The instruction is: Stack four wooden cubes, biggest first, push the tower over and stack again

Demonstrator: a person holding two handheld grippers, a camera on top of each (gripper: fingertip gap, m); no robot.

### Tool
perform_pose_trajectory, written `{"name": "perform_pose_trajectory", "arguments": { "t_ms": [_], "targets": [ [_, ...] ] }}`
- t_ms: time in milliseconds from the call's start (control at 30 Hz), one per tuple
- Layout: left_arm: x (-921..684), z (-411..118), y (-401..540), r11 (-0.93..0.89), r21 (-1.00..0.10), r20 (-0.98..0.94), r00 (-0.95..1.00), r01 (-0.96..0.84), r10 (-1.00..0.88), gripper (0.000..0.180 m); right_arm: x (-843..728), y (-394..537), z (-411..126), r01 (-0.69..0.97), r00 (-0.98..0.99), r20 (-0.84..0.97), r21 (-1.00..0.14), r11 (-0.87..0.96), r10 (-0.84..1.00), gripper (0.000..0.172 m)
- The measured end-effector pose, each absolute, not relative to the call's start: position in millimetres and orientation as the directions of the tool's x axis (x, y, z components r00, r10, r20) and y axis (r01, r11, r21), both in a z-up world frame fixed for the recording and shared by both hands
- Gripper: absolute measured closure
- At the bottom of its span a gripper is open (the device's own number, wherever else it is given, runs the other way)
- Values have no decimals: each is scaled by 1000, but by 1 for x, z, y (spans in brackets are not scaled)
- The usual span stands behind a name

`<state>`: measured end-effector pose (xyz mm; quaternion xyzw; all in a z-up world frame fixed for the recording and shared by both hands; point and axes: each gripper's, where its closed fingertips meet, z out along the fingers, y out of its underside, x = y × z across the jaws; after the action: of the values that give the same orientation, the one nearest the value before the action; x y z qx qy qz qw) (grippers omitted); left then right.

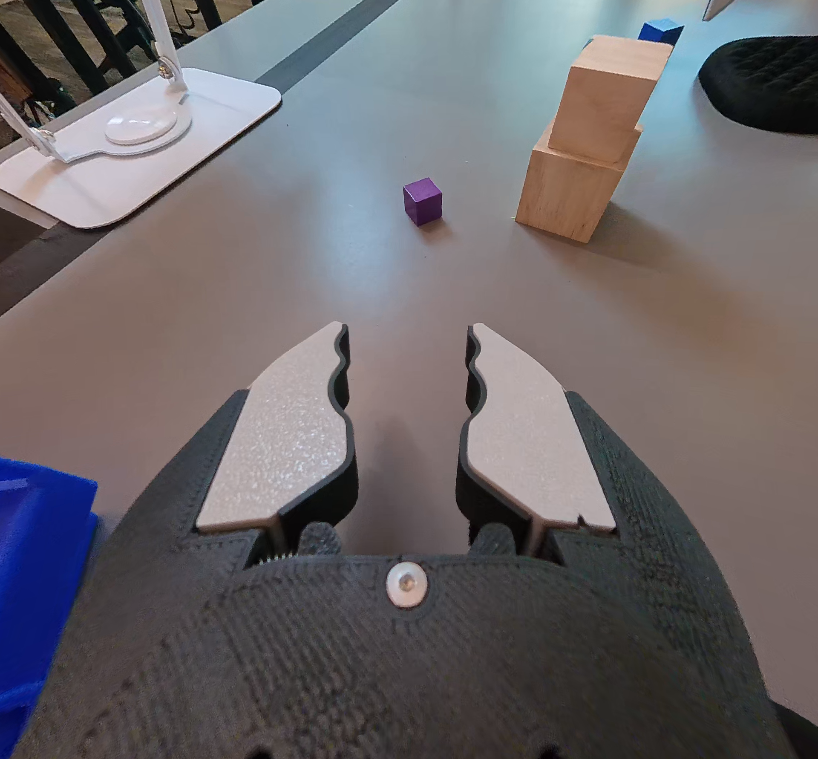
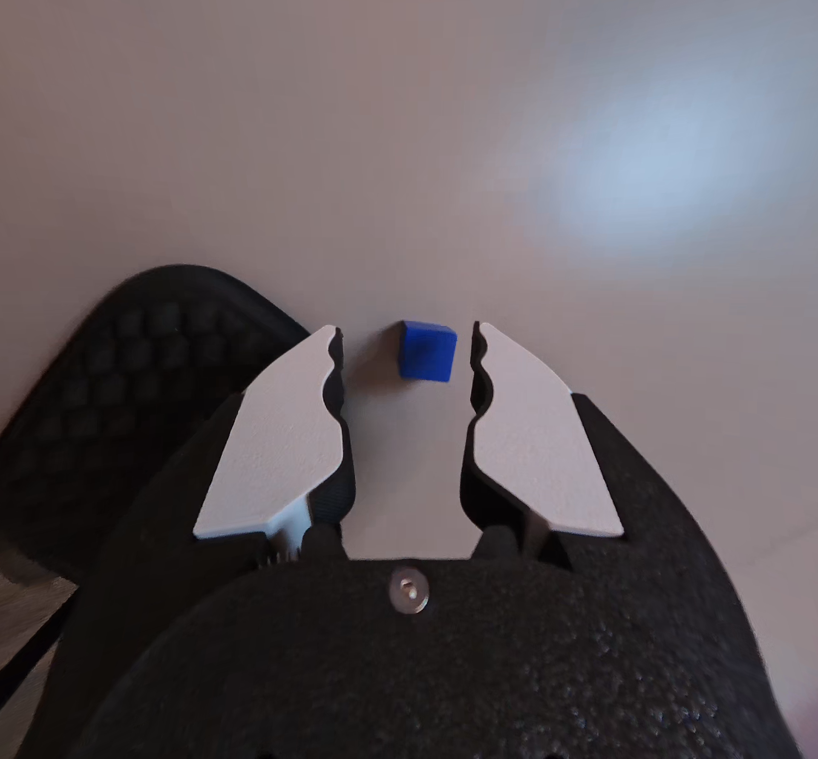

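While the right gripper (image 2: 407, 350) looks down on the grey table (image 2: 398, 118), its fingers stand spread with the small blue cube (image 2: 427, 352) framed between the tips, a gap showing on both sides, neither pad touching it! Just left of that gripper lies a black textured cushion (image 2: 133, 383). Over to the left gripper (image 1: 407, 348): spread as well, nothing between its fingers, hovering low over bare table. Ahead of it sits a little purple cube (image 1: 422, 201), alone on the surface. Right of that, two plain wooden cubes are stacked, the smaller wooden cube (image 1: 611, 95) on top of the bigger wooden cube (image 1: 571, 193), slightly skewed. Blue cube is partly hidden behind the stack. A white lamp base (image 1: 133, 140) rests at far left.
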<state>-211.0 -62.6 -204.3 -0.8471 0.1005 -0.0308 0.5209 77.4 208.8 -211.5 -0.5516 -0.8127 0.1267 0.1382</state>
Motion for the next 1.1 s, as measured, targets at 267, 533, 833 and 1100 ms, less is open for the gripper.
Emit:
{"name": "perform_pose_trajectory", "arguments": {
  "t_ms": [267,533,833,1100],
  "targets": [
    [-210,-208,-62,-450,-882,-49,978,-137,-203,130,92,224,-237,896,-302,72,-318,309,951,127],
    [-211,-210,-62,-459,-878,-48,977,-140,-206,131,60,208,-203,835,-341,51,-443,327,939,144],
    [-209,-211,-63,-464,-872,-58,975,-154,-215,131,-24,124,-115,633,-623,113,-508,584,774,144],
    [-209,-209,-64,-460,-872,-73,974,-168,-217,132,-75,57,-109,526,-766,111,-457,717,633,144]
  ]
}}
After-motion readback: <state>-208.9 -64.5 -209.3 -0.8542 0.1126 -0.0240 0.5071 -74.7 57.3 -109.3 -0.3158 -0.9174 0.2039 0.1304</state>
